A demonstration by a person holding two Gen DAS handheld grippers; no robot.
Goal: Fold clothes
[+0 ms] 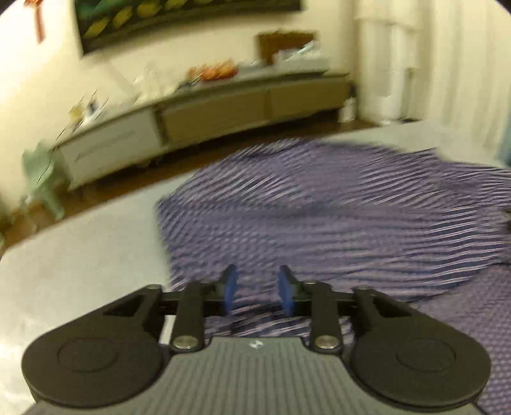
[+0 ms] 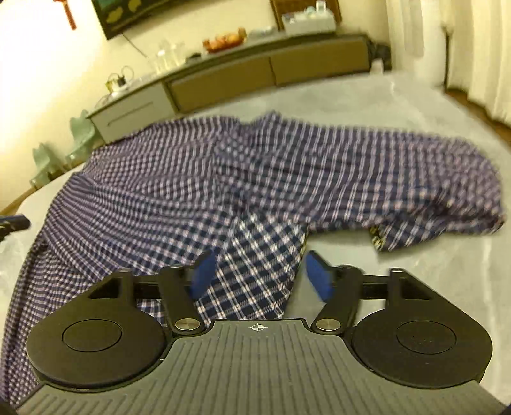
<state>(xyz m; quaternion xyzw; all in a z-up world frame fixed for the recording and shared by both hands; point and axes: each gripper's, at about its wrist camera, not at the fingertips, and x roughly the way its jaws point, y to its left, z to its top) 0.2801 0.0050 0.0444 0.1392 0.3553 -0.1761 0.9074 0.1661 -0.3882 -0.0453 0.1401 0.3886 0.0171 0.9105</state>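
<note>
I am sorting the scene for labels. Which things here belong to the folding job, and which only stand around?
For the job:
- checked shirt
- grey surface it lies on
- left tongs, right tongs, both open

Just around:
- long sideboard
- wall picture
- green chairs

Left tongs (image 1: 257, 292): blue pads apart, nothing between them. Checked purple shirt (image 1: 335, 217): spread ahead and beneath, blurred. Grey bed (image 1: 80, 255): bare to the left.

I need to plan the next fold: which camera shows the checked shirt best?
The right wrist view: the checked shirt is sharp there and spread almost whole across the grey surface. The left wrist view shows only a blurred stretch of it.
</note>
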